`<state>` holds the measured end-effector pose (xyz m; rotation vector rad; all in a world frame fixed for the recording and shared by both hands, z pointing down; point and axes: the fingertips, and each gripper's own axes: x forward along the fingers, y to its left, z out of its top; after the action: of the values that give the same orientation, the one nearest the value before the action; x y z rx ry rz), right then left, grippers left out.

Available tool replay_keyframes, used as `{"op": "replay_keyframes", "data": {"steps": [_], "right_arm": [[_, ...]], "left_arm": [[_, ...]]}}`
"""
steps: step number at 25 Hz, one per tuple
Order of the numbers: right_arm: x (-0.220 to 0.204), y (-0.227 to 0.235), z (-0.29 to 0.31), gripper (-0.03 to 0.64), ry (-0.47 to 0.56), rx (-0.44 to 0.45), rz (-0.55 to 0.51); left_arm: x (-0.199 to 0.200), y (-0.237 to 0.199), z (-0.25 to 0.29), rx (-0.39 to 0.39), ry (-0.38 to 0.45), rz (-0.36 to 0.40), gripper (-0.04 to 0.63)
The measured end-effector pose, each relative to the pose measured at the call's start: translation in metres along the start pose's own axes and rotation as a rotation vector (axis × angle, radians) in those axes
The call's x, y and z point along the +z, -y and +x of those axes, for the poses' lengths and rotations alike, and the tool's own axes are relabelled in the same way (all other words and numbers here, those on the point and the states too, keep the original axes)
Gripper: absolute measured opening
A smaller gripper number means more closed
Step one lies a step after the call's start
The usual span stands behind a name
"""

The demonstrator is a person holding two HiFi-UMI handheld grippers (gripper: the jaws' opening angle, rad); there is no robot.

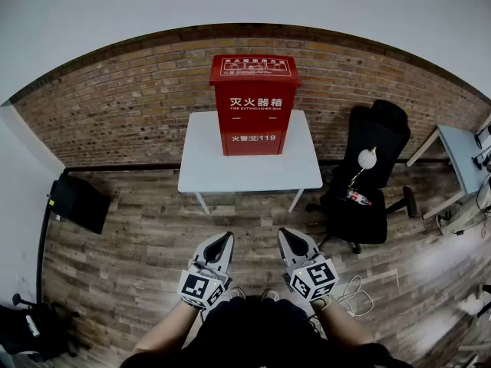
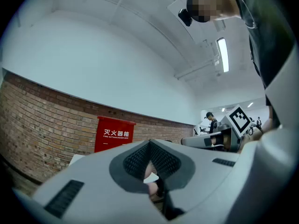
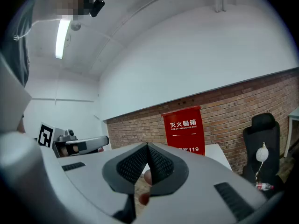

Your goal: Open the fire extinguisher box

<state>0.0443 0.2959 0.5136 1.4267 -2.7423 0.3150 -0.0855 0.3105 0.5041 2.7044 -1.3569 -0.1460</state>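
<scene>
A red fire extinguisher box (image 1: 255, 104) with white lettering stands upright on a white table (image 1: 249, 163) against the brick wall, its lid down. It also shows as the red box (image 2: 114, 133) in the left gripper view and the red box (image 3: 183, 129) in the right gripper view, far ahead of both. My left gripper (image 1: 223, 241) and right gripper (image 1: 288, 236) hang side by side over the wooden floor, well short of the table. Both are shut with nothing between their jaws.
A black office chair (image 1: 367, 179) with a bottle on its seat stands right of the table. A black case (image 1: 77, 202) lies on the floor at the left. A grey desk (image 1: 464, 156) sits at the far right. Cables trail on the floor near my feet.
</scene>
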Motion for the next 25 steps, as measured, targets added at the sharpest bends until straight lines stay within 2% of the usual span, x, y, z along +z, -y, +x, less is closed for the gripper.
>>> {"op": "replay_keyframes", "data": {"steps": [16, 25], "right_arm": [[0.0, -0.011, 0.029, 0.02, -0.014, 0.0, 0.003], [-0.004, -0.022, 0.051, 0.02, -0.026, -0.051, 0.009]], "left_arm": [[-0.002, -0.024, 0.008, -0.017, -0.041, 0.026, 0.051], [0.0, -0.044, 0.006, -0.067, -0.044, 0.03, 0.051]]}}
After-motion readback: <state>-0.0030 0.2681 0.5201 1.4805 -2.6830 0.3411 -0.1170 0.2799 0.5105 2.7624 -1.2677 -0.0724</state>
